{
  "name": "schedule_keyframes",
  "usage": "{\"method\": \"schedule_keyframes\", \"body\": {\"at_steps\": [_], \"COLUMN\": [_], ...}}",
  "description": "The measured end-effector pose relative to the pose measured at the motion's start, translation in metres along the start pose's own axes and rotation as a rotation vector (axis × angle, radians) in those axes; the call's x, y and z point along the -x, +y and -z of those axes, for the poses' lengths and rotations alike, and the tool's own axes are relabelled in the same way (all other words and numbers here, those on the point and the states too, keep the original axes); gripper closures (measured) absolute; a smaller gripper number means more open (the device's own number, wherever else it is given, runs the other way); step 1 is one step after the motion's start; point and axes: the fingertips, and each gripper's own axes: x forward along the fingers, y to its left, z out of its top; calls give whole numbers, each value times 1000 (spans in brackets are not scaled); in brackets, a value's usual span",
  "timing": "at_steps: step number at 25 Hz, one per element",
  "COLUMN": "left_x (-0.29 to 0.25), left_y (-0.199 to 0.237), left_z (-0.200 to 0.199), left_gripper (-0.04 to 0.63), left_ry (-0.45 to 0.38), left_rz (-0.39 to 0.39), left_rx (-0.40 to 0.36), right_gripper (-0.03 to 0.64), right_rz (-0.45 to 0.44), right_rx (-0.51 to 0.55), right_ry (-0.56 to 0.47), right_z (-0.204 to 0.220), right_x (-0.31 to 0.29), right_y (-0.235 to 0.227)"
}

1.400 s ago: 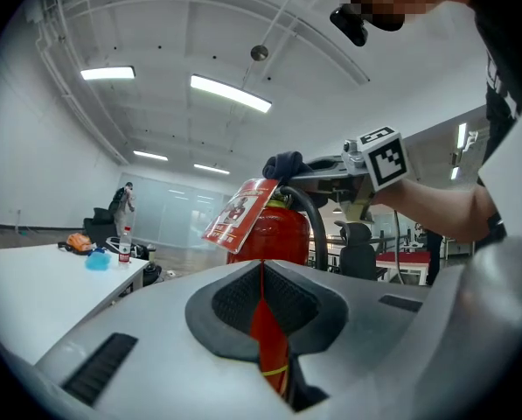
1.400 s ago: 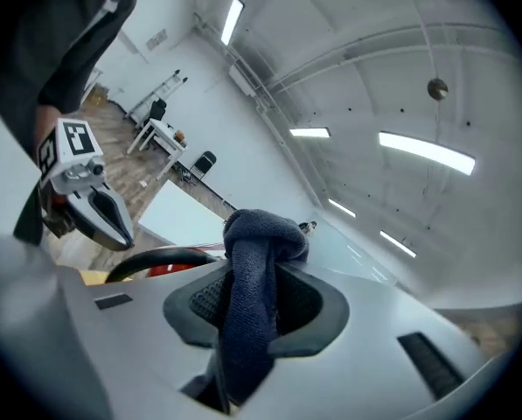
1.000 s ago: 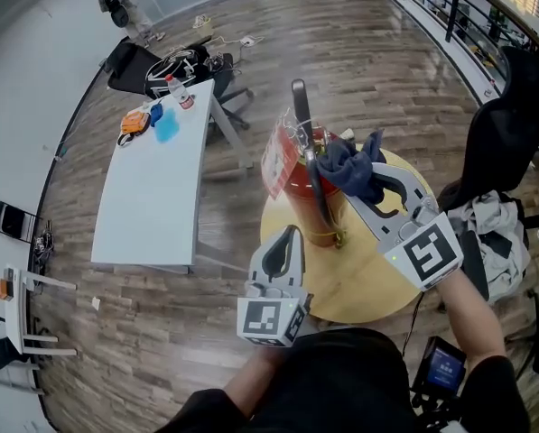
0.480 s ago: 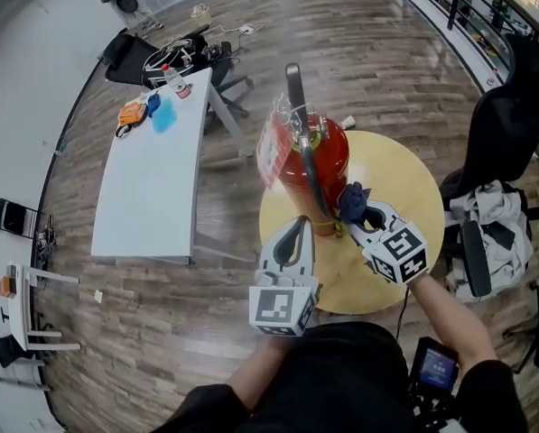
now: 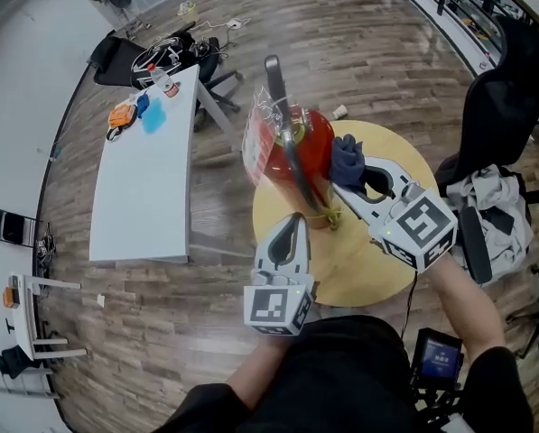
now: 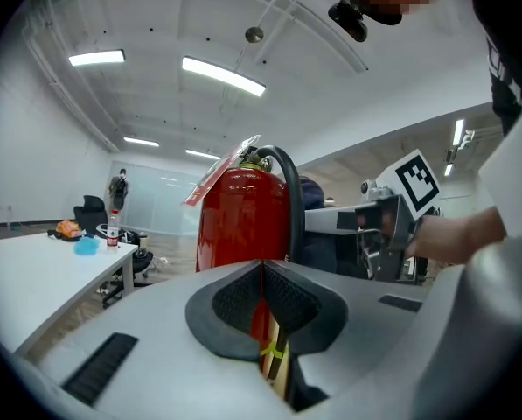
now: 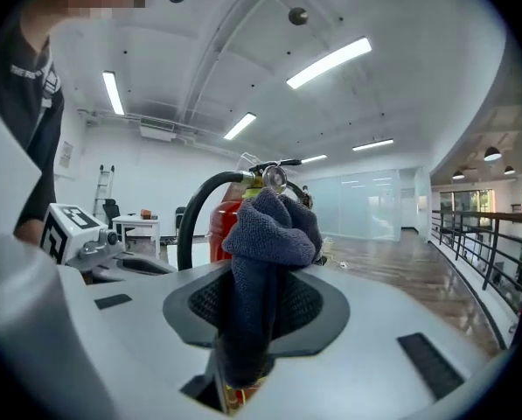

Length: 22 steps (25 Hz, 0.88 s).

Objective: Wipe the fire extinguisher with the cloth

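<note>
Right gripper view: right gripper (image 7: 259, 318) clenched on dark blue terry cloth (image 7: 272, 226), held against red cylindrical fire extinguisher (image 7: 219, 230) ahead.
Left gripper (image 6: 262, 296): jaws pressed together, empty, extinguisher just ahead.

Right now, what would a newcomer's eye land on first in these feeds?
The red fire extinguisher with its black hose, standing upright on the round wooden table, dominates the centre of the head view. Next comes the dark blue cloth bunched in the shut jaws of the right gripper, held up at the extinguisher's right side. The left gripper sits shut and empty near its base.
</note>
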Motion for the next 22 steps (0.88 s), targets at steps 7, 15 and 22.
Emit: {"method": "schedule_keyframes", "body": {"at_steps": [7,15,22], "left_x": [4,7,10], "left_y": [-2,-7,-10], "left_z": [11,17,18], "left_gripper": [572,572,572], "left_ry": [30,52,58], "left_rz": [18,30,49], "left_rx": [5,-4,-8], "right_gripper": [509,509,509], "right_rz": [-9,-1,-10], "right_rx": [-184,-269,-142], "right_ry": [-57,-62,173], "right_z": [62,104,161], "right_x": [-9,-12,-17], "right_y": [-10,-13,8]}}
